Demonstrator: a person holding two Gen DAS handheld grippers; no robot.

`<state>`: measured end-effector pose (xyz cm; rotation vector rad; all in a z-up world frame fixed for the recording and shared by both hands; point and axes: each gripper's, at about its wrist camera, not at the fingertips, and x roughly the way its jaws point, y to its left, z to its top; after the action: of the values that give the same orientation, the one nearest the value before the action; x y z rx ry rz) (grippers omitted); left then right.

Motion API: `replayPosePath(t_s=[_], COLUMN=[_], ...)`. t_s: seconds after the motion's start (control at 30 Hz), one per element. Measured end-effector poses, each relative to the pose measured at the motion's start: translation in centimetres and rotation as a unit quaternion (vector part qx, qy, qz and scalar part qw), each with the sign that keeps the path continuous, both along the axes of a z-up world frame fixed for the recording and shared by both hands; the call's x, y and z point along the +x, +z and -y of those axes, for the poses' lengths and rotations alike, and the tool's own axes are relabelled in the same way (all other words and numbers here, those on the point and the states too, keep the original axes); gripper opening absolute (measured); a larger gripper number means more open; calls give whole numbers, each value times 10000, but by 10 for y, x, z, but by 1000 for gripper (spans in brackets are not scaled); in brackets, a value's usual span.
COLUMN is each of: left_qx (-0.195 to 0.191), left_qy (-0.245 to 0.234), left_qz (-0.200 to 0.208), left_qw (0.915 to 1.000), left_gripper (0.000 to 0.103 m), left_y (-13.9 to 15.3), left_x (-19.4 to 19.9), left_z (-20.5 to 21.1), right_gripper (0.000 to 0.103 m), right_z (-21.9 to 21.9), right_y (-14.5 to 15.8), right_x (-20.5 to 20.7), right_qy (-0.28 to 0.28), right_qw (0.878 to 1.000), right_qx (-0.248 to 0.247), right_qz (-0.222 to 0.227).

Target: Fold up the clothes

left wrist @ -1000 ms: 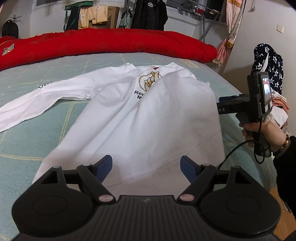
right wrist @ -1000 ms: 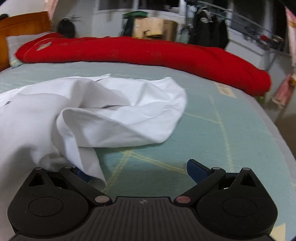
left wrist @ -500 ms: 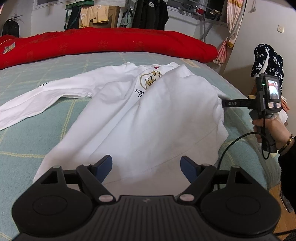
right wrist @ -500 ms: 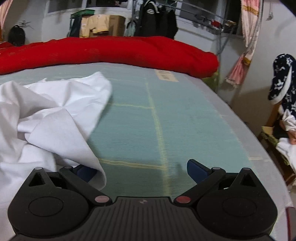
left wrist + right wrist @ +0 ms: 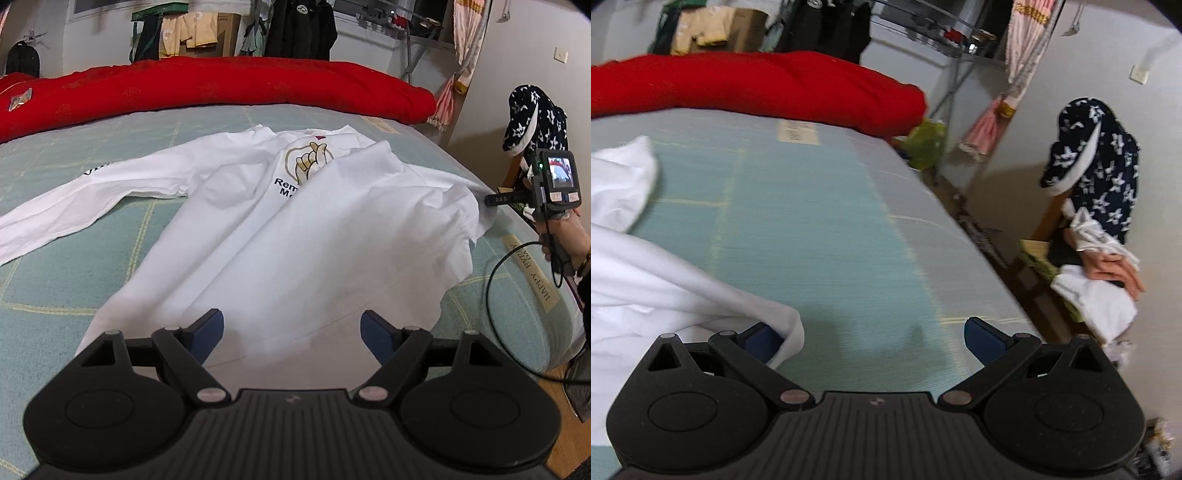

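A white long-sleeved shirt (image 5: 295, 229) with a gold and black print (image 5: 306, 162) lies on the bed. One sleeve (image 5: 92, 195) stretches far left, and the right side is folded over the chest. My left gripper (image 5: 291, 326) hovers open just above the shirt's near hem, nothing between its fingers. In the left wrist view my right gripper (image 5: 496, 199) sits at the shirt's right edge, held by a hand (image 5: 565, 236). In its own view the right gripper (image 5: 871, 332) is open. The shirt's edge (image 5: 786, 325) is draped over its left finger (image 5: 761, 338).
The bed carries a green checked mat (image 5: 55, 280) and a red quilt (image 5: 221, 88) along the far side. Its right edge (image 5: 960, 236) drops to the floor. A chair piled with clothes (image 5: 1089, 177) stands there. A black cable (image 5: 491, 280) hangs from the right gripper.
The right gripper has swung right toward the bed's edge, and the shirt's right edge has spread out that way with it. The left gripper has stayed still.
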<state>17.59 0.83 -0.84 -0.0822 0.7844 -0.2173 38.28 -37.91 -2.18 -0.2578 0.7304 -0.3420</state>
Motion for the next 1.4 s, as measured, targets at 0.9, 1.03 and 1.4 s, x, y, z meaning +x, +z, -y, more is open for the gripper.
replayPosePath(t_s=[0.9, 1.03, 1.4], left_qx=[72, 44, 33], left_qy=[-161, -264, -307], left_qz=[-23, -8, -24], left_qw=[9998, 9996, 9995], left_gripper=[82, 82, 82], left_y=[3, 4, 6], left_x=[2, 0, -11], left_z=[14, 21, 20], right_gripper=[103, 103, 103], right_z=[77, 35, -11], right_y=[36, 33, -7], right_x=[28, 21, 40], right_qy=[299, 912, 489], right_qw=[9953, 9850, 9862], right_qx=[827, 1259, 1025], right_qz=[-407, -752, -1207])
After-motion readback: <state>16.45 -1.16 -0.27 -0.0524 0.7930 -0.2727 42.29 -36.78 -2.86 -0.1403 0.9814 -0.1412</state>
